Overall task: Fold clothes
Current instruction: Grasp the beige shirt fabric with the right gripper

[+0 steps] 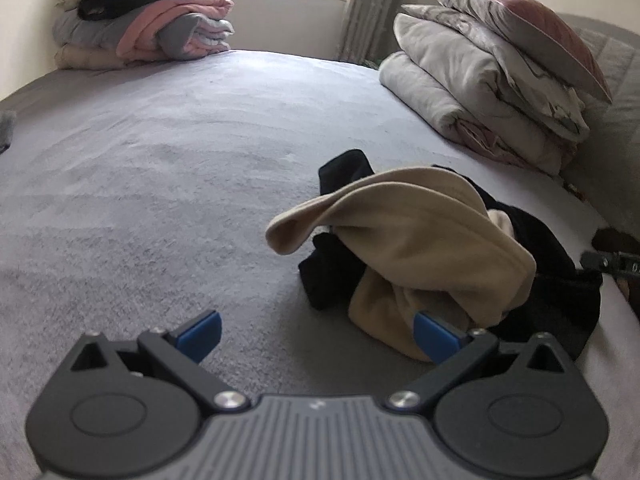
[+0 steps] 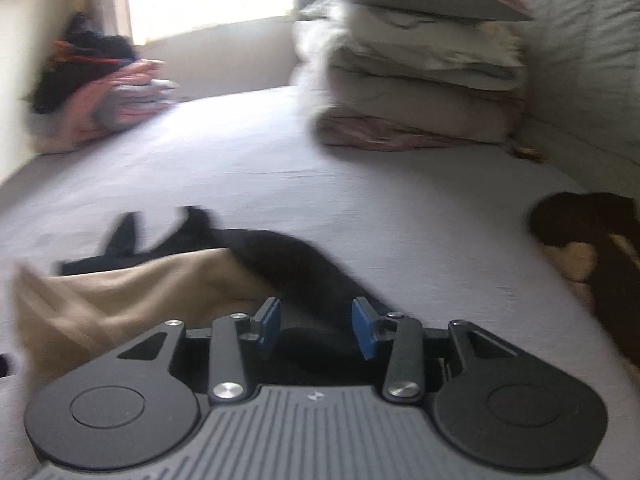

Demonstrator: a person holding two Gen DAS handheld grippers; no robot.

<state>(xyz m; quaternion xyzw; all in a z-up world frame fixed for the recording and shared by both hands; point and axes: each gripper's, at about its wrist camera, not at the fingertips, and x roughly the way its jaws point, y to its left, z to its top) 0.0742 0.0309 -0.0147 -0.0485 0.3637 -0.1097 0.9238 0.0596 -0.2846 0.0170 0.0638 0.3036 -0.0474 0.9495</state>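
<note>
A crumpled beige garment (image 1: 416, 240) lies tangled with a black garment (image 1: 560, 280) on the grey bed sheet (image 1: 160, 180). My left gripper (image 1: 316, 334) is open wide and empty, low over the sheet, its right pad (image 1: 436, 336) at the beige cloth's near edge. The right wrist view is blurred. There my right gripper (image 2: 316, 326) is open, with the black garment (image 2: 296, 264) running between and under its pads and the beige garment (image 2: 132, 292) to the left. Part of the right gripper shows at the right edge of the left wrist view (image 1: 612, 264).
A stack of folded clothes and blankets (image 1: 140, 28) sits in the far left corner under the window. Piled duvets and a pink pillow (image 1: 500, 76) stand at the far right against the headboard. A dark brown and cream item (image 2: 592, 248) lies at the right.
</note>
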